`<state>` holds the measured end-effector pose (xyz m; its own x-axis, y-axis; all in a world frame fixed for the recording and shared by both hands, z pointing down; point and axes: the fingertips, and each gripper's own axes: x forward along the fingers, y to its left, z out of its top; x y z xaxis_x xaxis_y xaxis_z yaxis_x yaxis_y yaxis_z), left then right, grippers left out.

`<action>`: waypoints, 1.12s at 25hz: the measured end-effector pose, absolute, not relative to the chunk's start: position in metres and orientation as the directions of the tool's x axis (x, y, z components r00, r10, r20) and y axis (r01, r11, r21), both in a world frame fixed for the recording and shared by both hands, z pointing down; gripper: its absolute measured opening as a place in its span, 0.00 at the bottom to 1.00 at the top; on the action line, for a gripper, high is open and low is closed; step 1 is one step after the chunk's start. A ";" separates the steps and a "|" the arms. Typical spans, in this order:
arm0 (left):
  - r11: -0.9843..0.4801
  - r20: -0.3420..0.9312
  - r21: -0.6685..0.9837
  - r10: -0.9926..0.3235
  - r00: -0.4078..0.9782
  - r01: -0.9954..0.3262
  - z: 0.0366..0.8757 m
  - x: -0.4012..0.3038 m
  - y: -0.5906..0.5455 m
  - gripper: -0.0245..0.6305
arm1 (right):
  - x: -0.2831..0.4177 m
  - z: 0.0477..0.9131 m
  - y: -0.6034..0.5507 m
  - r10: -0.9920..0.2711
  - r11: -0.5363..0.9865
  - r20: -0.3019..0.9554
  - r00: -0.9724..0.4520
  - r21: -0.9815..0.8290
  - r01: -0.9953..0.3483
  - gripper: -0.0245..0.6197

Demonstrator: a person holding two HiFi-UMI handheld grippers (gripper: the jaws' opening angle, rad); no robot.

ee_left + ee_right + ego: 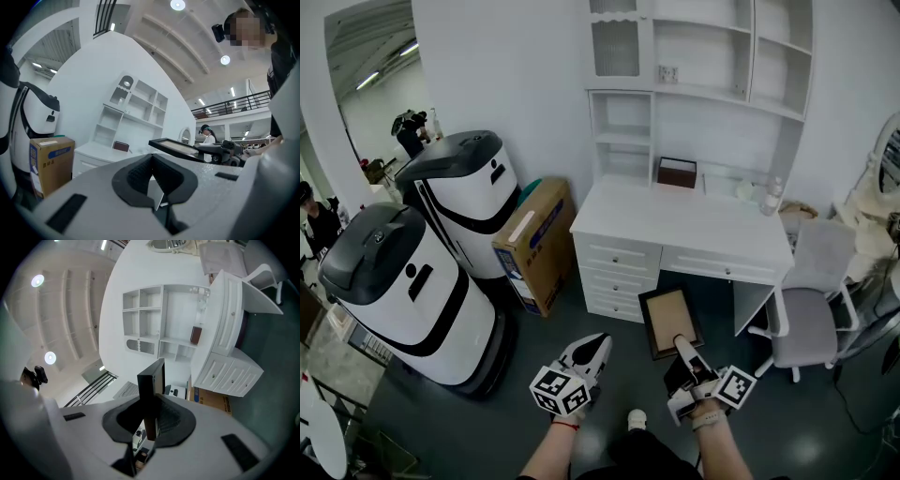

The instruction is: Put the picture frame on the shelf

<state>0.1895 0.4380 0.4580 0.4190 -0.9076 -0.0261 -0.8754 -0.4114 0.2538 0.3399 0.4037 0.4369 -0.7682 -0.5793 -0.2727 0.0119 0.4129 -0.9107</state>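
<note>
Not far along yet, we'd say: our right gripper (682, 354) is clamped on the edge of the one picture frame (667, 317), held in the air short of the one desk (694, 225). Our left gripper (598, 343) is closed on nothing. To do: reach the one shelf unit (705, 49) and set it there.
</note>
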 end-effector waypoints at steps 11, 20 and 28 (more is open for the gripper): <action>-0.376 -0.026 0.255 -0.924 0.382 -0.891 0.453 0.151 0.318 0.04 | 0.292 0.431 0.282 -0.519 0.426 -0.289 -0.804 -0.904 0.050 0.13; -0.366 -0.039 0.251 -0.929 0.368 -0.896 0.457 0.133 0.238 0.04 | 0.267 0.444 0.205 -0.499 0.413 -0.284 -0.819 -0.909 0.063 0.13; -0.347 -0.023 0.269 -0.935 0.355 -0.898 0.470 0.113 0.206 0.04 | 0.245 0.458 0.170 -0.503 0.374 -0.262 -0.823 -0.925 0.066 0.13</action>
